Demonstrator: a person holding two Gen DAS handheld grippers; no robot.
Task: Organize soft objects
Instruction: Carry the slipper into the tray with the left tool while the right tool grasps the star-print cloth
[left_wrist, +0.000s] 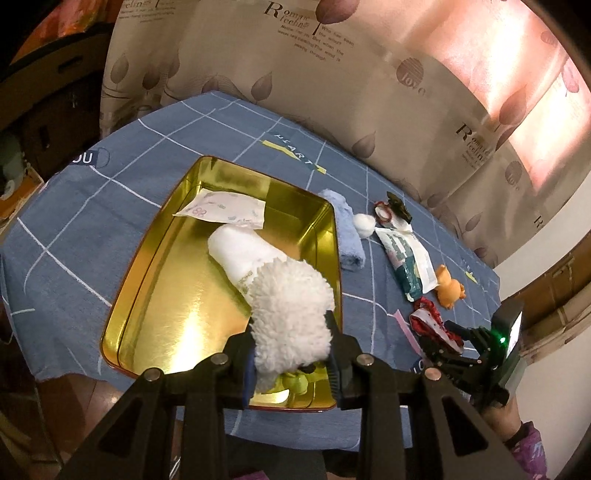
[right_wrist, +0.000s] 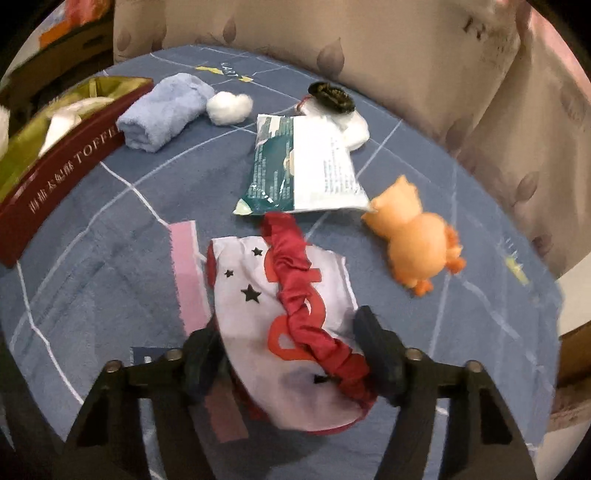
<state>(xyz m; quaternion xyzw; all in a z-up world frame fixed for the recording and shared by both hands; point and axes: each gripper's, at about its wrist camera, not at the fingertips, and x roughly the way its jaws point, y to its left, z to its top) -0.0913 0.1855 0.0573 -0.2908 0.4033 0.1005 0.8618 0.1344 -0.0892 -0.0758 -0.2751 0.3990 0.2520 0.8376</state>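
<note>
My left gripper (left_wrist: 291, 354) is shut on a fluffy white plush (left_wrist: 291, 314) and holds it over the near end of the gold tin tray (left_wrist: 159, 280). In the tray lie a rolled white cloth (left_wrist: 243, 251), a printed paper packet (left_wrist: 225, 210) and a yellow-green toy (left_wrist: 295, 382) under the plush. My right gripper (right_wrist: 291, 354) is open, its fingers on either side of a white pouch with red trim and black stars (right_wrist: 280, 325) on the table. The right gripper also shows in the left wrist view (left_wrist: 461, 343).
On the blue checked tablecloth (right_wrist: 110, 229) lie a rolled blue towel (right_wrist: 166, 110), a cotton ball (right_wrist: 227, 105), a green and white packet (right_wrist: 306, 166), an orange toy (right_wrist: 417, 236), a dark hair tie (right_wrist: 330, 96) and a pink strip (right_wrist: 186, 273). A curtain (right_wrist: 406, 55) hangs behind.
</note>
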